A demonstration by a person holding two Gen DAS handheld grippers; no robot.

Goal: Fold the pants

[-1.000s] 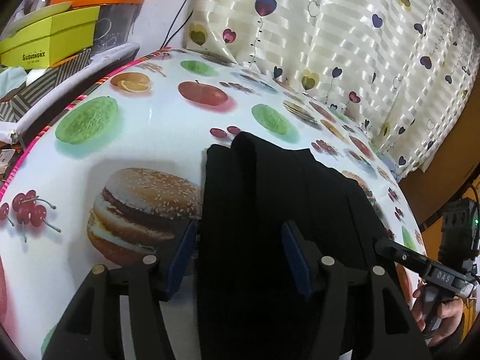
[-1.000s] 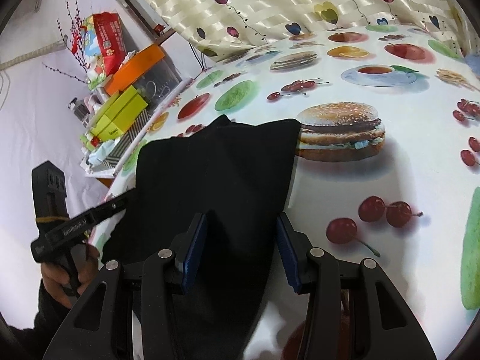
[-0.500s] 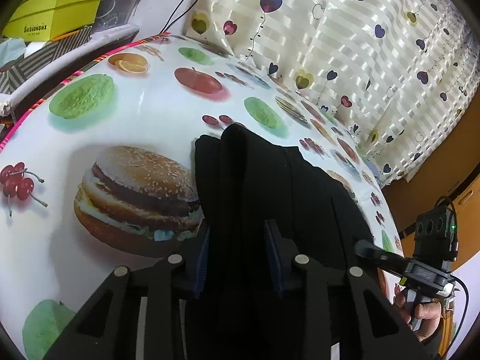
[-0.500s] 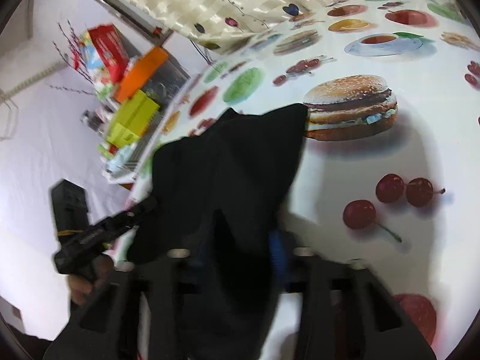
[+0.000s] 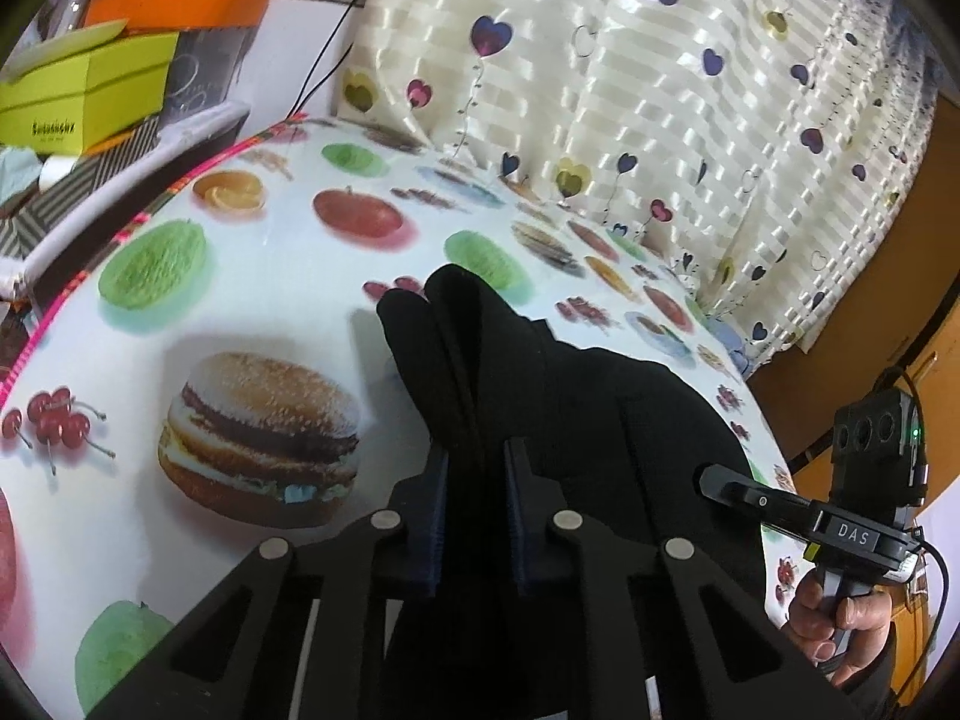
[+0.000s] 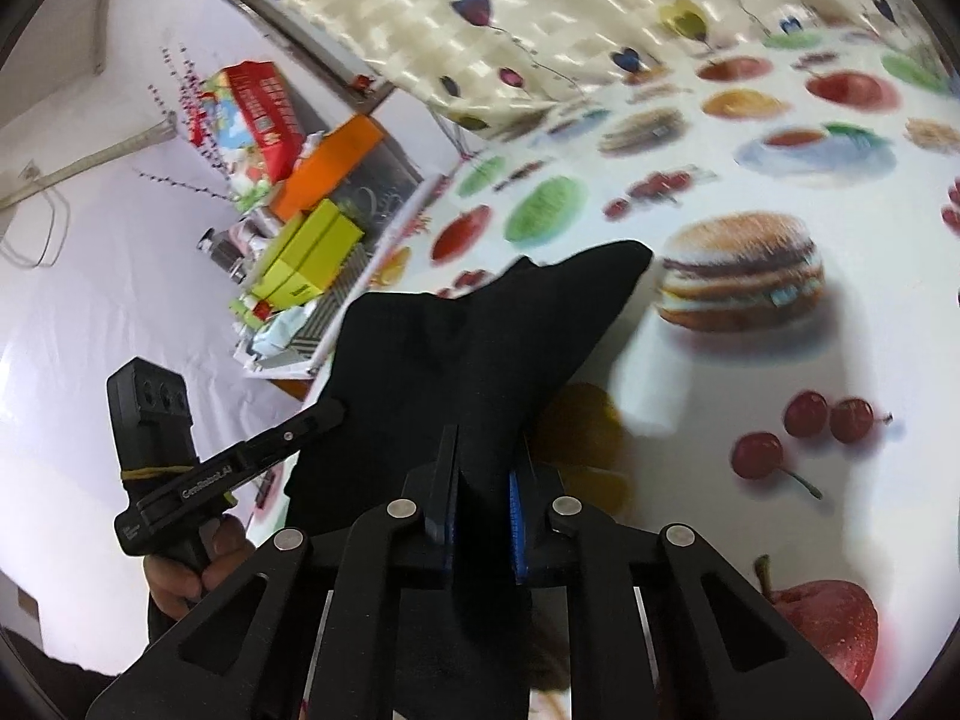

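Note:
The black pants [image 5: 576,396] lie on the fruit-print tablecloth [image 5: 258,276], bunched into folds. My left gripper [image 5: 475,462] is shut on a fold of the pants near their left edge. In the right wrist view my right gripper [image 6: 485,450] is shut on the pants [image 6: 468,348] and lifts their near edge off the table, so a pointed corner [image 6: 624,255] stretches toward the printed burger. Each gripper shows in the other's view: the right one [image 5: 780,504] at the pants' right edge, the left one [image 6: 252,456] at their left edge.
Yellow-green and orange boxes [image 5: 90,90] are stacked on a shelf beyond the table's left edge [image 5: 198,168]. A heart-print curtain [image 5: 630,90] hangs behind the table. A wooden door or cabinet [image 5: 888,300] stands at the right.
Both grippers went from open around the pants to shut on the cloth. The right one has raised its edge, pulling the fabric up and taut.

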